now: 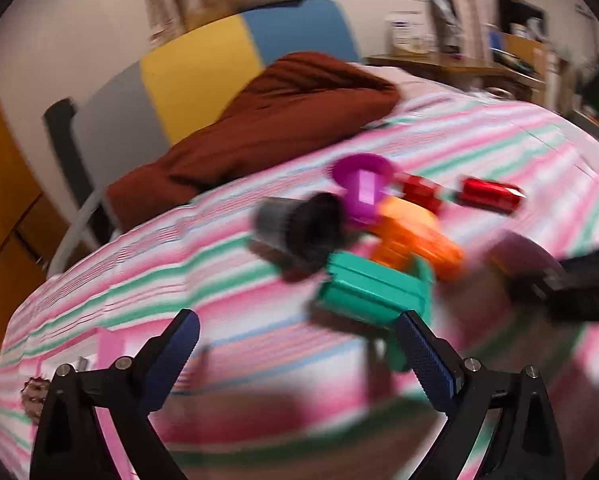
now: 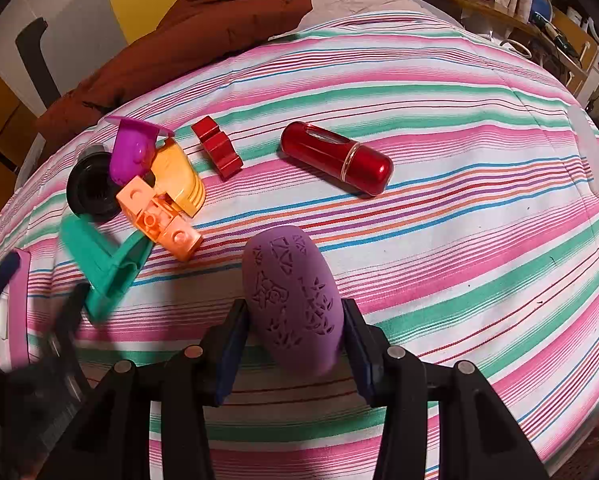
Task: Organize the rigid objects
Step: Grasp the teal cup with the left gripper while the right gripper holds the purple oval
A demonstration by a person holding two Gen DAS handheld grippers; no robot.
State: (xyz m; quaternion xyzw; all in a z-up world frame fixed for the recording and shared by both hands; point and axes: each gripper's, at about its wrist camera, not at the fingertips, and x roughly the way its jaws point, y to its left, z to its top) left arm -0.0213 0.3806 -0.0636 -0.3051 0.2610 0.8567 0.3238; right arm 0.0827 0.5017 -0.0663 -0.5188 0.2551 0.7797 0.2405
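Note:
My right gripper (image 2: 295, 320) is shut on a purple egg-shaped case (image 2: 295, 300) with carved patterns, held just above the striped bedsheet. To its left lies a cluster: a green plastic bracket (image 2: 103, 268), an orange block (image 2: 159, 220), a yellow-orange ribbed piece (image 2: 183, 184), a magenta cup (image 2: 129, 152) and a black ring (image 2: 91, 192). A red block (image 2: 217, 152) and a red capsule case (image 2: 335, 158) lie farther back. My left gripper (image 1: 299, 344) is open and empty, just short of the green bracket (image 1: 371, 292); this view is motion-blurred.
A brown quilt (image 2: 187, 36) is bunched at the far left of the bed. A pink-edged object (image 2: 17, 300) lies at the left edge. A wooden shelf (image 2: 499, 4) with clutter stands beyond the bed on the right.

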